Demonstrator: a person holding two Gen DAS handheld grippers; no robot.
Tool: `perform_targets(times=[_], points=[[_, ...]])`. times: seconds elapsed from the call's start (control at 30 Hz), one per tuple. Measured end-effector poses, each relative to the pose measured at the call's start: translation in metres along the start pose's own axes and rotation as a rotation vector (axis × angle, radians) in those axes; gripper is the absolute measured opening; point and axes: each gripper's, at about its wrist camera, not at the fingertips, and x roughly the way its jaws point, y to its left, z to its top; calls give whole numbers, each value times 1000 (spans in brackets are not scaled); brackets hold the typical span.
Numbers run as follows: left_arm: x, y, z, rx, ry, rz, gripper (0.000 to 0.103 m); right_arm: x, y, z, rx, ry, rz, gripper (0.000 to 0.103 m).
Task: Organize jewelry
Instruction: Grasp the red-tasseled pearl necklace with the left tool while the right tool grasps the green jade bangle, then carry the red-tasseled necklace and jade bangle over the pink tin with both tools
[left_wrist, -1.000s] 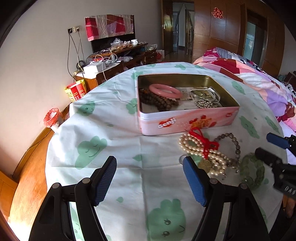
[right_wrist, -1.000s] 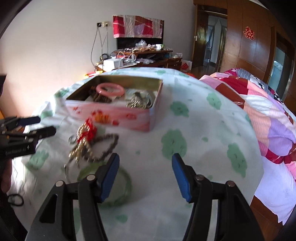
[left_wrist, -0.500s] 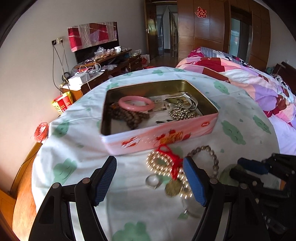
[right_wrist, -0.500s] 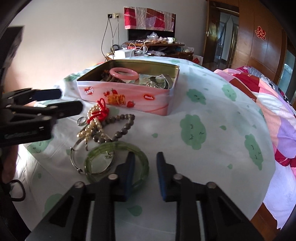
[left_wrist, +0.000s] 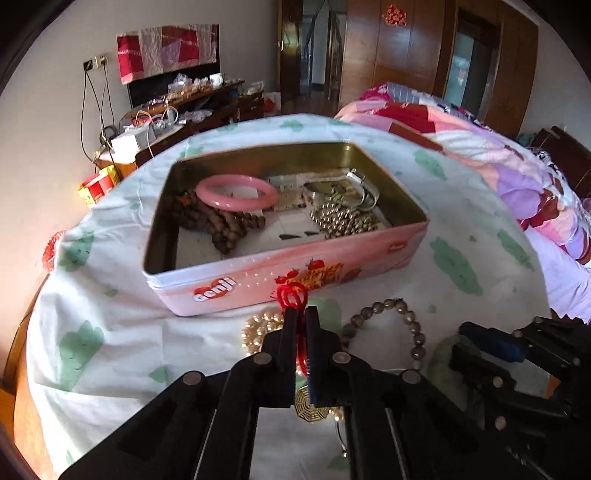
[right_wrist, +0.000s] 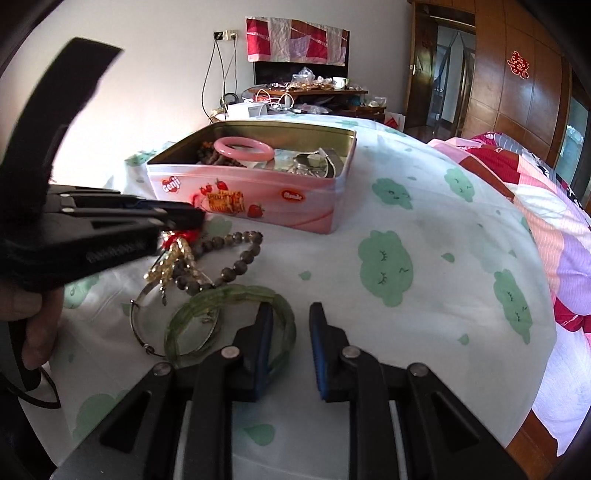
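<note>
Left wrist: left claw (left_wrist: 300, 314) pinches red cord (left_wrist: 293, 295) beside tin (left_wrist: 258, 280).

- Round table, white cloth (right_wrist: 424, 229) with green cloud print.
- Pink tin (left_wrist: 295, 273), open, on cloth.
- Just in front of tin: pearl strand (left_wrist: 258, 328), grey bead bracelet (right_wrist: 236, 254), green bangle (right_wrist: 207, 306), thin metal bangle (right_wrist: 138, 325).
</note>
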Motion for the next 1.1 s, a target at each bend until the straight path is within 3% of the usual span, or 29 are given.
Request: perform_targets(times=[0.23, 1.1], points=[[-32, 18, -5, -35, -59, -15, 0, -6, -4, 2, 17, -21, 14, 10], [-76, 36, 9, -41, -178, 9, 0, -36, -8, 24, 31, -124, 36, 9]])
